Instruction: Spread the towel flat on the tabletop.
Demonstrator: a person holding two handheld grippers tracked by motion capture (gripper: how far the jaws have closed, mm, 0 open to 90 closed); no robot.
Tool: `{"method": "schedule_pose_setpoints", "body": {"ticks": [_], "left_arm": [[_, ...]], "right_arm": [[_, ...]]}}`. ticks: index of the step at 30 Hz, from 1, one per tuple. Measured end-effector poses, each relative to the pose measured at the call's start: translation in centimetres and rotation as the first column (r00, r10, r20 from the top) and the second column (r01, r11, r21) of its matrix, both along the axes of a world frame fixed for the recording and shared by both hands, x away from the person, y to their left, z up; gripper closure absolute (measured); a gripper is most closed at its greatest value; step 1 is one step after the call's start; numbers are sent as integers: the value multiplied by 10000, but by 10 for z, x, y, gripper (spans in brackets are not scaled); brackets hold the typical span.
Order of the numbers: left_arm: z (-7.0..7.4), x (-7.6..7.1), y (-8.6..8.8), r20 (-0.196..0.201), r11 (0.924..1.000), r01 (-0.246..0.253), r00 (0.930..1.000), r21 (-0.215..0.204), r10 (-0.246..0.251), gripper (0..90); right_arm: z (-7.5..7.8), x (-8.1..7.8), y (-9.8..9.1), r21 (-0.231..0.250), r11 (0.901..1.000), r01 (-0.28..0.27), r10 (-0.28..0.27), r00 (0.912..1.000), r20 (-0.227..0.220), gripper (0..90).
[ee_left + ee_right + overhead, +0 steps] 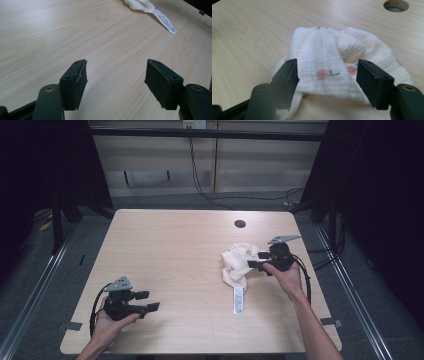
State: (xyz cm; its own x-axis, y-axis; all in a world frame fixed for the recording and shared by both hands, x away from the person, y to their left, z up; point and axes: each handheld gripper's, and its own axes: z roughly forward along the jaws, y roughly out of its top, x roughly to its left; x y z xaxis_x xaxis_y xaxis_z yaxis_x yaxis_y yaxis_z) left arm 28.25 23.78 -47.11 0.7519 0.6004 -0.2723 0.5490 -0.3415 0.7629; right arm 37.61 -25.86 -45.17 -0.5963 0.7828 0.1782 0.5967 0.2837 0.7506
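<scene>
Right gripper (257, 260), jaws wide, was poised at the crumpled cloth (236, 265); nothing was gripped yet, folding undone.

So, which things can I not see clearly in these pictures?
- Label: the print is too small to read in the high view, and too blurred in the left gripper view.
- Cloth: its underside and inner folds are hidden by its own bunching in the right gripper view; the left gripper view cuts it off at the top edge.
- Table hole: cut off by the top edge in the right gripper view.
</scene>
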Motion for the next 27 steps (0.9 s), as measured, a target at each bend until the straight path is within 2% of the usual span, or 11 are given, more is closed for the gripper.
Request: {"method": "schedule_pose_setpoints", "body": {"ticks": [2,5,9,12,13,14,16,19,22,24,27], "left_arm": [[0,0,0,10,10000,19,10000,27,-19,337],[-1,0,-2,-18,9999,162,9999,49,-162,336],[1,-2,-1,52,9999,114,9999,-91,-113,341],[6,-5,0,148,9993,206,9997,-325,-201,343],[6,-6,0,89,9987,273,9996,-441,-269,341],[6,-5,1,79,9988,252,9997,-412,-249,340],[5,-4,1,30,9990,161,9999,-411,-160,339],[4,-2,3,29,9991,128,9999,-397,-127,339],[4,-2,3,46,9992,145,9999,-376,-143,338],[3,-2,2,-17,9991,138,9999,-389,-139,339],[3,-1,1,1,9993,196,9998,-325,-196,339]], "right_arm": [[-2,3,0,6,9999,170,-170,9998,-64,316],[-8,15,8,-258,9996,-62,54,9995,-296,294],[-11,22,15,-376,9992,-119,107,9995,-309,295],[-21,27,21,-575,9979,-294,260,9979,-595,349],[-29,32,23,-966,9950,-271,186,9960,-870,336],[-32,34,23,-844,9962,-236,151,9949,-997,335],[-36,36,24,-734,9971,-193,120,9951,-984,333],[-41,38,28,-1068,9937,-325,207,9937,-1097,343],[-47,35,33,-1358,9900,-388,277,9962,-826,426],[-49,33,34,-1264,9913,-359,273,9972,-689,478],[-48,32,35,-1321,9899,-511,419,9965,-717,658]]}}
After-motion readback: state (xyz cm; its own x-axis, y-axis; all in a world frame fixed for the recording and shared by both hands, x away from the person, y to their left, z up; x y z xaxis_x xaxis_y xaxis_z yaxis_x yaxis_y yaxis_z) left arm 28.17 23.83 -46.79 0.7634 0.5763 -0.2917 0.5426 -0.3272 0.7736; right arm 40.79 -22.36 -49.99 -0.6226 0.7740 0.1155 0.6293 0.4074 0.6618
